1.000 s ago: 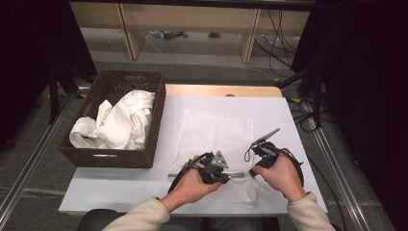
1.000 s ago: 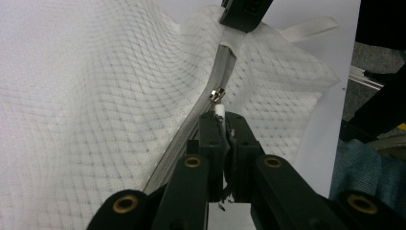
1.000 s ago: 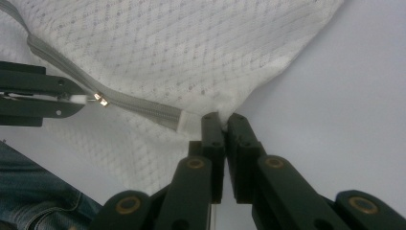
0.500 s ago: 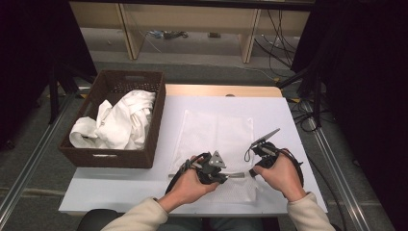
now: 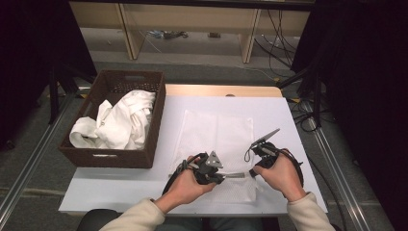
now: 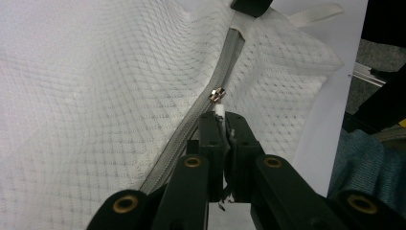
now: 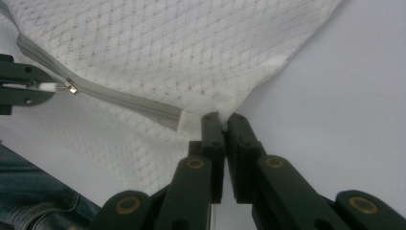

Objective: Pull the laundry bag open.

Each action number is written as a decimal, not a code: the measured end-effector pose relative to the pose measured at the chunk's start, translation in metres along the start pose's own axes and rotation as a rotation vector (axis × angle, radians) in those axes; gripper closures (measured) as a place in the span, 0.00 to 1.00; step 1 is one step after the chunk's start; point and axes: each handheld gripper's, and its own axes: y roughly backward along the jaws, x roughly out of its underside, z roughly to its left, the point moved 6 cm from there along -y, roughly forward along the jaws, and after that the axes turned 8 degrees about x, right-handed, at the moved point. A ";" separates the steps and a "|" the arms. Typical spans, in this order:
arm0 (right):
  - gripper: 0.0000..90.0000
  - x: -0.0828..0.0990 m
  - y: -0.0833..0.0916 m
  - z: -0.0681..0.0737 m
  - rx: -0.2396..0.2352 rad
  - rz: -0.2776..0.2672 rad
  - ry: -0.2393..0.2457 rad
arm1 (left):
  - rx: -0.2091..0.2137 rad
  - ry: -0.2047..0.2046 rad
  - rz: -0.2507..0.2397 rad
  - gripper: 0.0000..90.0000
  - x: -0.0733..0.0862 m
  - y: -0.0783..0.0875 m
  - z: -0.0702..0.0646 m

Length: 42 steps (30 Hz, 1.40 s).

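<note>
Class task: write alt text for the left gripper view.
The left gripper is shut on the white zipper pull of a white mesh bag. The grey zipper runs diagonally away from the jaws across the bag, which lies on a white table.

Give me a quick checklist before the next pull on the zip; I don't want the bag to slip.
1. Left gripper shut on the zip tab: ok.
2. Right gripper shut on the mesh bag corner at the zip's end: ok.
3. Zip lying straight between the grippers: ok.
4. Bag flat on the table: ok.
5. Basket apart from the bag: ok.
6. How far the zip is closed: cannot tell.
</note>
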 end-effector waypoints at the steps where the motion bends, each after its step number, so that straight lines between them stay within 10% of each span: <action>1: 0.97 0.000 -0.002 -0.002 0.009 -0.015 0.014 | 0.000 0.033 -0.025 0.95 0.000 -0.001 -0.002; 40: 0.97 -0.003 -0.006 -0.007 0.007 -0.058 0.070 | -0.017 0.033 0.003 0.95 0.015 0.016 0.005; 42: 0.97 -0.001 -0.004 -0.004 0.007 -0.025 0.013 | -0.015 0.046 -0.002 0.95 0.017 0.016 0.005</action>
